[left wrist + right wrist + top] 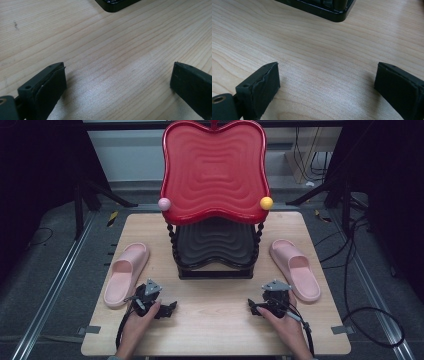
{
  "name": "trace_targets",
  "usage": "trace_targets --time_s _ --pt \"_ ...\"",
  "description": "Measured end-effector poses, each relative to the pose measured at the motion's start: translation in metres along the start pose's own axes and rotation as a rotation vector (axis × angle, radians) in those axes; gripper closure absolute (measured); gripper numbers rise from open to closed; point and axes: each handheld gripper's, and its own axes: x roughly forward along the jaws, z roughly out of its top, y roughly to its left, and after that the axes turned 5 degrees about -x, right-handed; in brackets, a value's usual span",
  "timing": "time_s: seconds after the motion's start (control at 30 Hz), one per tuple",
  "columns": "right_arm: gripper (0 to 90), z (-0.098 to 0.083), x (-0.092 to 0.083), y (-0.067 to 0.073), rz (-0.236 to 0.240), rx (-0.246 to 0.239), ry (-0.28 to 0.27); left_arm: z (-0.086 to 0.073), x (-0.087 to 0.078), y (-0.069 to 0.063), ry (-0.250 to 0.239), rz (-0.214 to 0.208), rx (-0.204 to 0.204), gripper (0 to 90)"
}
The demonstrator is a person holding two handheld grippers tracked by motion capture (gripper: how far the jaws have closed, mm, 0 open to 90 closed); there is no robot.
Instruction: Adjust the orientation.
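Pale wood-grain table (215, 330); glossy red rippled upper tray (214, 172); black rippled lower tray (215, 242); two pink slippers (126, 272) (295, 268); pink ball (164, 204); yellow ball (266, 203); black grippers (170, 309) (254, 308).

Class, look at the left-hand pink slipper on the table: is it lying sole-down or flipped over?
Sole-down. In the high view the left slipper shows its open footbed and strap facing up, flat on the wooden table.

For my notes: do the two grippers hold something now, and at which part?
Nothing is held. The left gripper and right gripper rest open on the table, bare wood between their jaws.
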Motion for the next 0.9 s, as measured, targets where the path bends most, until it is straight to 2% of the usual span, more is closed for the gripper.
trace_targets --time_s 0.17,0.2,0.27,0.3,0.33,0.37,0.43,0.47,0.53,0.57,0.6,0.63,0.67,0.7,0.73,0.77,0.9 --pt "6.3 0.0 0.0 0.0 0.0 -0.003 0.0 0.001 -0.005 0.004 0.007 0.021 0.016 3.2" --pt "6.3 0.0 0.0 0.001 0.003 0.003 -0.001 0.003 -0.011 0.006 0.0 0.031 0.02 3.4" --pt "6.3 0.0 0.0 0.0 0.002 -0.003 -0.001 0.008 -0.027 0.013 -0.055 0.061 0.03 3.6" --pt "6.3 0.0 -0.001 0.0 0.003 -0.003 -0.001 0.008 -0.027 0.013 -0.055 0.061 0.03 4.3" --pt "6.3 0.0 -0.001 0.0 0.003 -0.003 -0.001 0.009 -0.035 0.018 -0.068 0.086 0.039 4.3" --pt "6.2 0.0 -0.001 0.001 0.004 -0.003 -0.002 0.011 -0.041 0.023 -0.068 0.093 0.043 4.7" --pt "6.2 -0.001 -0.001 0.001 0.004 -0.003 -0.002 0.012 -0.058 0.041 -0.054 0.106 0.014 4.0" --pt "6.2 -0.001 -0.001 0.001 0.004 -0.003 -0.002 0.012 -0.058 0.041 -0.054 0.106 0.014 4.9" --pt "6.2 -0.001 -0.001 0.001 0.006 -0.004 -0.002 0.011 -0.075 0.062 -0.04 0.151 0.004 5.7" --pt "6.2 -0.001 -0.001 0.001 0.006 -0.004 -0.002 0.011 -0.075 0.062 -0.04 0.151 0.004 5.7" --pt "6.2 -0.001 -0.001 0.001 0.006 -0.005 -0.002 0.009 -0.087 0.075 -0.044 0.17 -0.012 5.7" --pt "6.2 -0.001 -0.001 0.001 0.006 -0.005 -0.002 0.008 -0.091 0.081 -0.043 0.182 -0.013 5.4" --pt "6.2 -0.001 -0.001 0.001 0.006 -0.005 -0.002 0.008 -0.095 0.087 -0.043 0.191 -0.011 4.9" --pt "6.2 -0.001 -0.001 0.001 0.006 -0.005 -0.002 0.008 -0.095 0.087 -0.043 0.191 -0.011 4.5" --pt "6.2 -0.001 -0.001 0.001 0.007 -0.005 -0.002 0.005 -0.101 0.1 -0.035 0.207 -0.009 3.9" --pt "6.2 -0.001 -0.001 0.001 0.007 -0.005 -0.002 0.005 -0.101 0.1 -0.035 0.207 -0.009 3.9" --pt "6.1 -0.001 -0.001 0.001 0.006 -0.005 -0.002 -0.002 -0.105 0.127 -0.017 0.226 -0.027 4.9"
